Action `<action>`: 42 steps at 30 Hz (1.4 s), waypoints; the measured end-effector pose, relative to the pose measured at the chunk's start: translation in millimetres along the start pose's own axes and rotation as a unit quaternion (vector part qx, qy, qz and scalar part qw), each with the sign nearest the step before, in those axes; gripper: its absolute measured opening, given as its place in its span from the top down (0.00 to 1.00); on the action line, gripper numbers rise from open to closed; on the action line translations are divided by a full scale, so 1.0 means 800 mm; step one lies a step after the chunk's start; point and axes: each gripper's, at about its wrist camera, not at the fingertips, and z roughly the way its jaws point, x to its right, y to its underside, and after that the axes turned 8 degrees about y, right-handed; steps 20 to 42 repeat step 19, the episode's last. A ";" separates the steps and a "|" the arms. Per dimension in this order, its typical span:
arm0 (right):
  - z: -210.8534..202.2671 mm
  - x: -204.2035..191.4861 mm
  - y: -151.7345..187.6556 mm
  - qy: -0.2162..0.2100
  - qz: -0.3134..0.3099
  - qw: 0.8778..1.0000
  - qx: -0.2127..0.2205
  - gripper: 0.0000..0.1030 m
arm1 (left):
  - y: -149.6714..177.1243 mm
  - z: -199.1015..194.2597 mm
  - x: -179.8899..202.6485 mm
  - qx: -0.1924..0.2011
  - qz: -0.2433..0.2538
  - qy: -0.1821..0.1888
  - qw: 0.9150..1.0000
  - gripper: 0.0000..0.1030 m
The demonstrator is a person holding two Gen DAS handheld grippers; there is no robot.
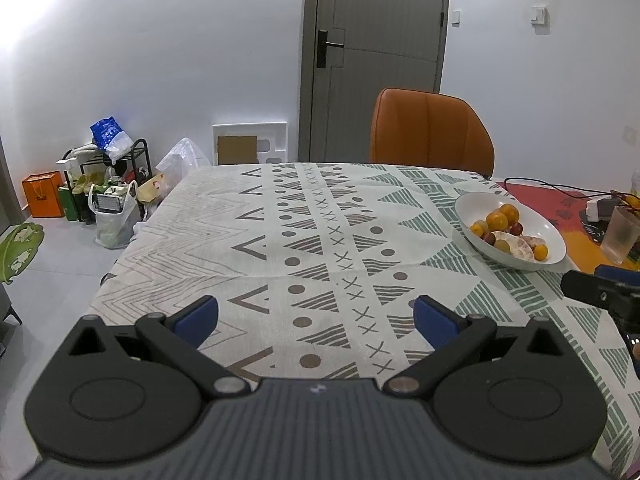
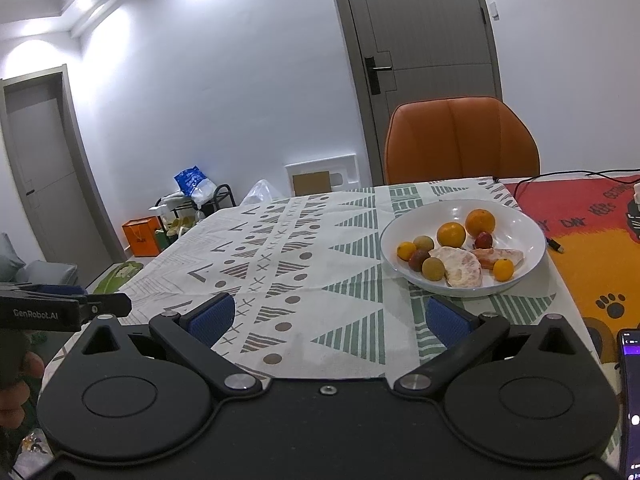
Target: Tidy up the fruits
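Both tongs (image 1: 316, 320) (image 2: 326, 322) agape, fruit bowl (image 2: 520, 216) ahead-right.

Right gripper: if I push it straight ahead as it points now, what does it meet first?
Probably nothing but tablecloth. The right gripper, jaws open, aims left of the white bowl of fruit, so it would likely pass beside the bowl, though depth is unclear.

Worktop (image 2: 312, 240) under a patterned cloth (image 1: 280, 240). Carries a white fruit bowl (image 2: 520, 224), a frosted cup (image 1: 622, 240), a black cable (image 2: 532, 180).
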 end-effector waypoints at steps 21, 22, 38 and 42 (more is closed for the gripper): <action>0.003 0.005 0.003 0.004 0.006 1.000 -0.006 0.00 | 0.001 0.004 0.009 -0.004 0.012 0.007 1.000 0.00; 0.003 0.005 0.003 0.004 0.006 1.000 -0.006 0.00 | 0.001 0.004 0.009 -0.004 0.012 0.007 1.000 0.00; 0.003 0.005 0.003 0.004 0.006 1.000 -0.006 0.00 | 0.001 0.004 0.009 -0.004 0.012 0.007 1.000 0.00; 0.003 0.005 0.003 0.004 0.006 1.000 -0.006 0.00 | 0.001 0.004 0.009 -0.004 0.012 0.007 1.000 0.00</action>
